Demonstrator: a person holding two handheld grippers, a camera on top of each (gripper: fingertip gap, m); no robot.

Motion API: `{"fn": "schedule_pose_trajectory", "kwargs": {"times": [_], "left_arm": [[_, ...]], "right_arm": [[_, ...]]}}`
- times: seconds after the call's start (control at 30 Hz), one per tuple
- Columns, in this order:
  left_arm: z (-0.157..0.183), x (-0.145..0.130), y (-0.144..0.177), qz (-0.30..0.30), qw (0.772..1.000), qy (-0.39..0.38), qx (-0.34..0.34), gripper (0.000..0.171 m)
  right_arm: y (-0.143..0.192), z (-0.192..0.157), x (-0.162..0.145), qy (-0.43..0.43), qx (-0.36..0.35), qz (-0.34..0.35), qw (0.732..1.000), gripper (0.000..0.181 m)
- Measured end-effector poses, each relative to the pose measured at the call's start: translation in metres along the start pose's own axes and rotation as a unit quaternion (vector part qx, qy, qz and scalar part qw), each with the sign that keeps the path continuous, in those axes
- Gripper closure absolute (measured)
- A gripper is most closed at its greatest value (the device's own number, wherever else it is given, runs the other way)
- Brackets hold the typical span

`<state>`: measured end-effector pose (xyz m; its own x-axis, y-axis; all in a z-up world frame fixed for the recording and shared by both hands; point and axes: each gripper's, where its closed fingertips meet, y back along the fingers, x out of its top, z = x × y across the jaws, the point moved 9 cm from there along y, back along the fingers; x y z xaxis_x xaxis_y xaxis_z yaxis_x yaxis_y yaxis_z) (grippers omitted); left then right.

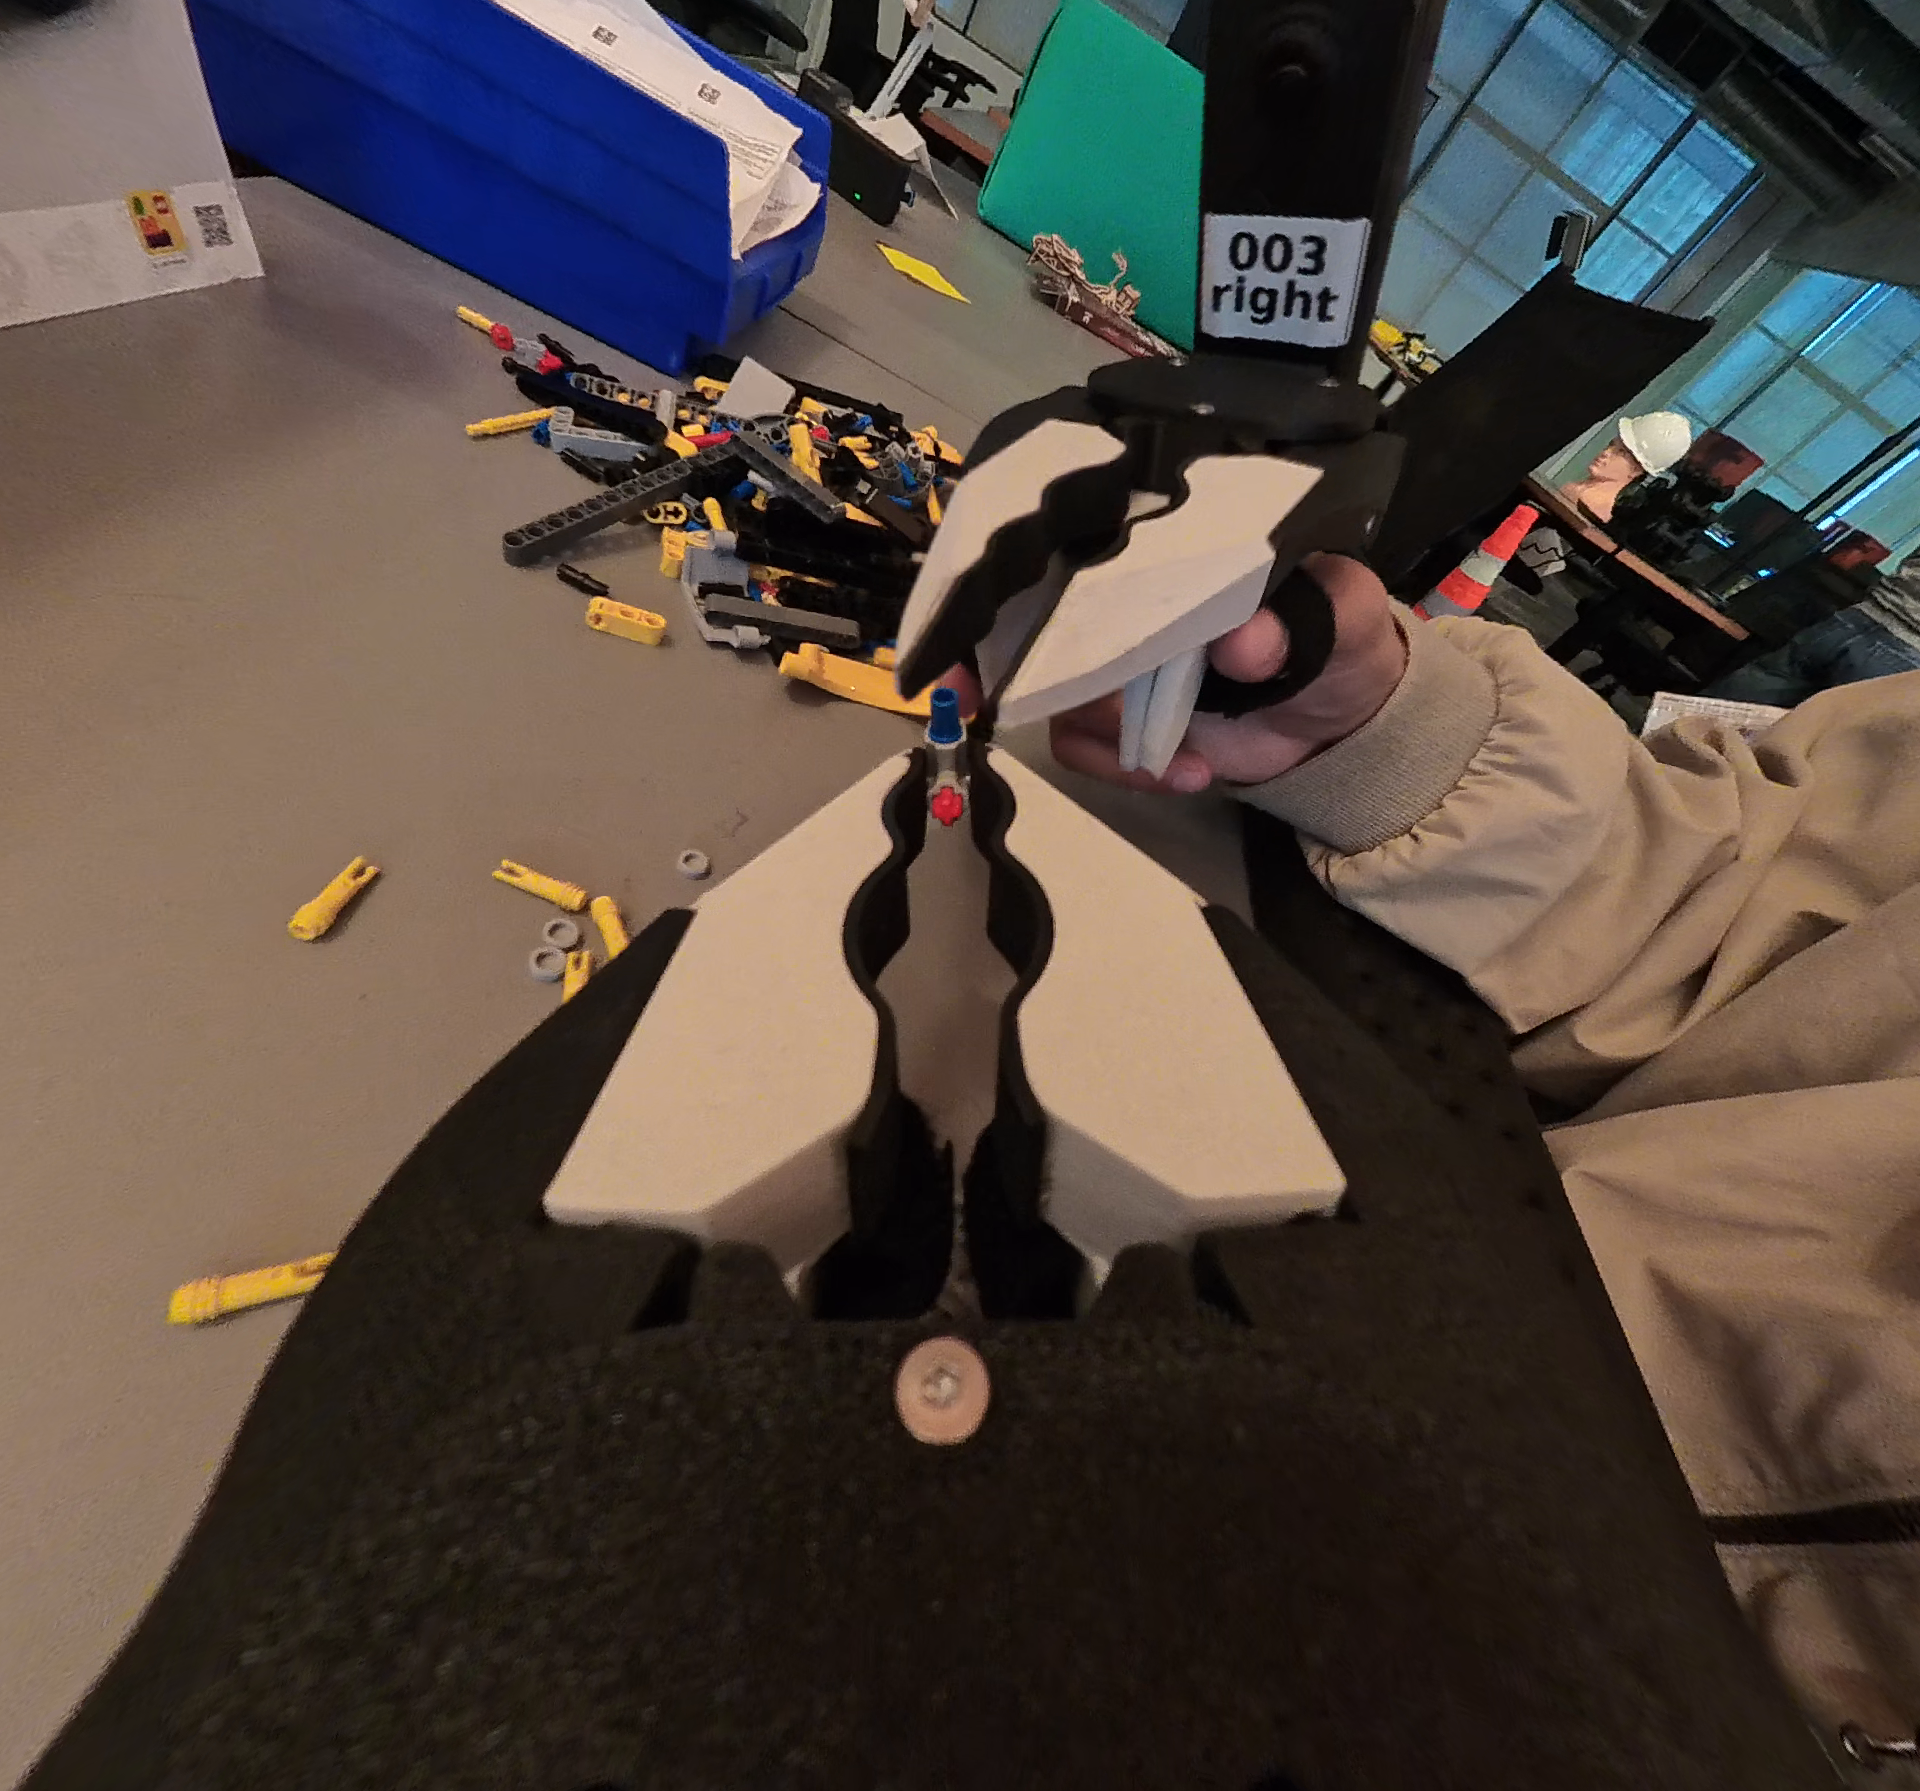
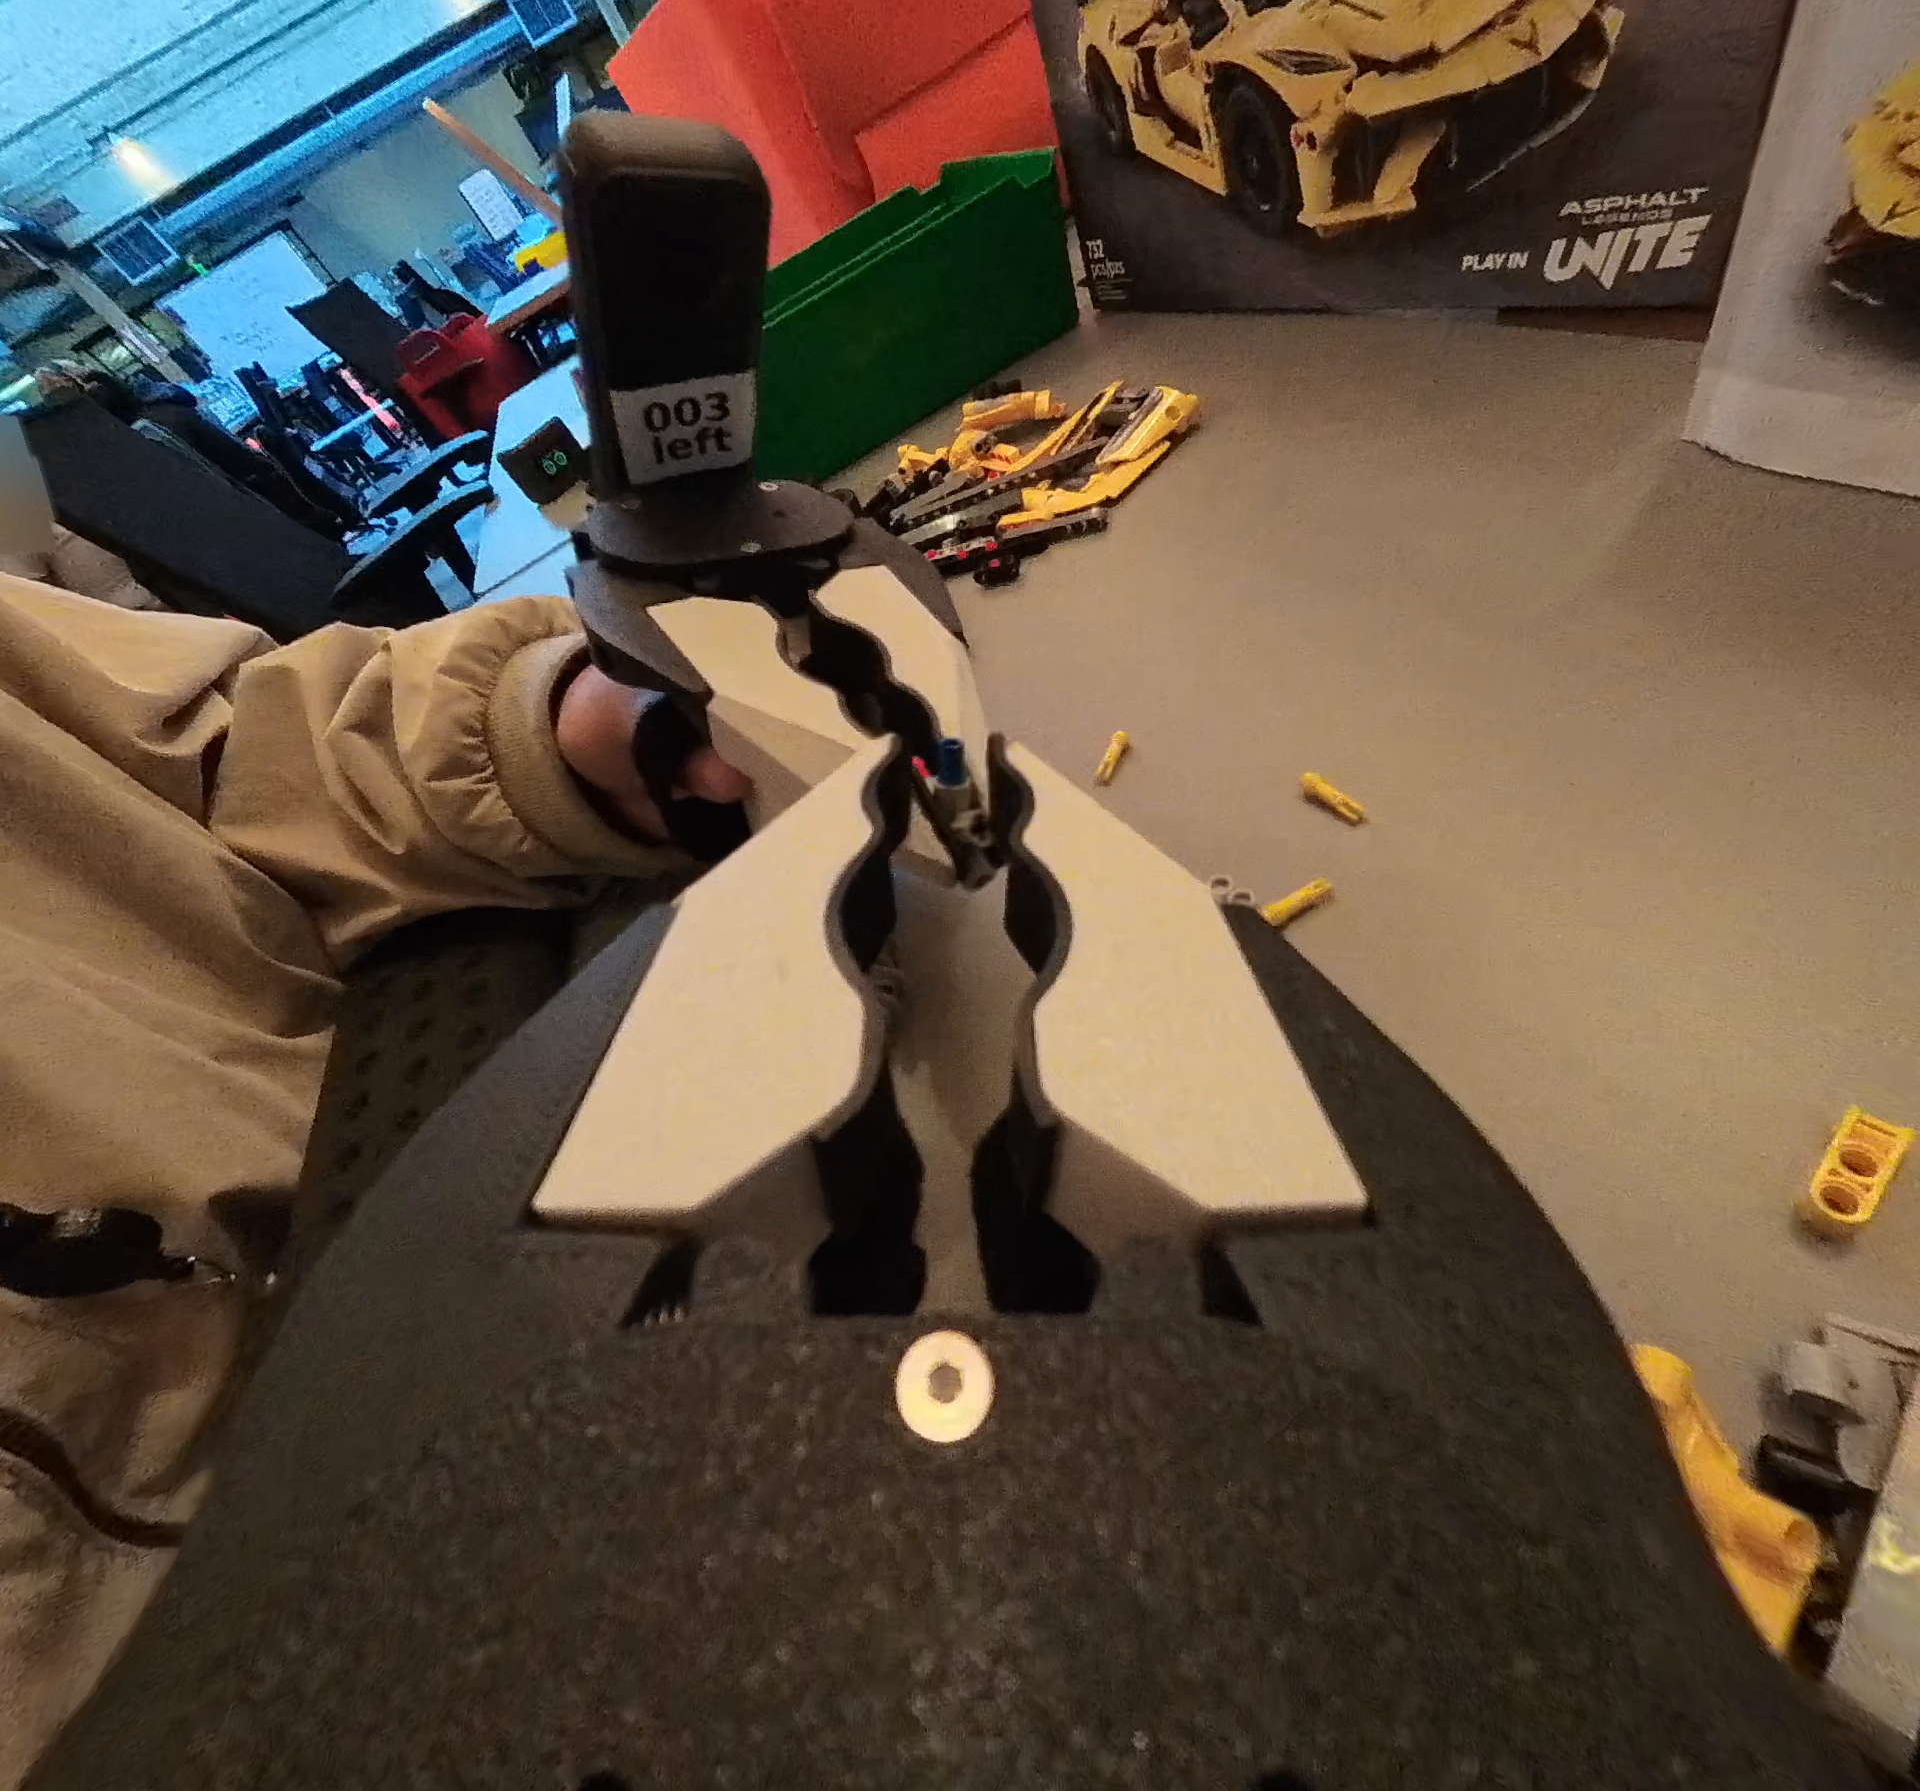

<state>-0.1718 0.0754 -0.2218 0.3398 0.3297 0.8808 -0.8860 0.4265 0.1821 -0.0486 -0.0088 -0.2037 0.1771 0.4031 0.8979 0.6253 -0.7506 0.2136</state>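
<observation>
My left gripper [image 1: 948, 759] is shut on a small grey connector [image 1: 943, 767] and holds it above the grey table [image 1: 312, 650]. A red pin [image 1: 945, 803] sticks out of the connector towards me and a blue pin [image 1: 943, 715] stands out past the fingertips. My right gripper [image 1: 958, 697] comes in from the upper right, tips at the blue pin. In the right wrist view my right gripper [image 2: 948, 754] stands narrowly open around the blue pin [image 2: 949, 761], with small gaps on both sides. The left gripper [image 2: 961, 811] reaches in from the upper left.
A pile of black, yellow and grey building parts [image 1: 769, 515] lies beyond the grippers, before a blue bin [image 1: 499, 131]. Loose yellow pins [image 1: 332, 900] lie at the left. A part-built yellow assembly [image 2: 1039, 474], green bin [image 2: 914, 318] and car box [image 2: 1382, 79] stand behind. My two grippers' fingertips are within a few centimetres of each other.
</observation>
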Motion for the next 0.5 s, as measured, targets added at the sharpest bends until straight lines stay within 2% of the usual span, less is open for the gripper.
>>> {"fn": "schedule_pose_trajectory", "kwargs": {"times": [0.13, 0.3, 0.5], "left_arm": [[0.0016, -0.0013, -0.0021, -0.007, 1.0, -0.003, 0.0, 0.164], [0.0011, -0.0054, -0.0047, -0.03, 0.999, -0.012, 0.016, 0.164], [0.004, -0.0049, -0.0035, -0.051, 0.994, -0.08, 0.05, 0.165]], "right_arm": [[-0.0024, -0.0008, -0.002, 0.005, -0.001, -0.003, 1.0, 0.178], [-0.0023, 0.0013, -0.0055, -0.007, -0.008, -0.035, 0.999, 0.178], [-0.0028, 0.0001, -0.0073, 0.012, -0.012, -0.048, 0.999, 0.178]]}}
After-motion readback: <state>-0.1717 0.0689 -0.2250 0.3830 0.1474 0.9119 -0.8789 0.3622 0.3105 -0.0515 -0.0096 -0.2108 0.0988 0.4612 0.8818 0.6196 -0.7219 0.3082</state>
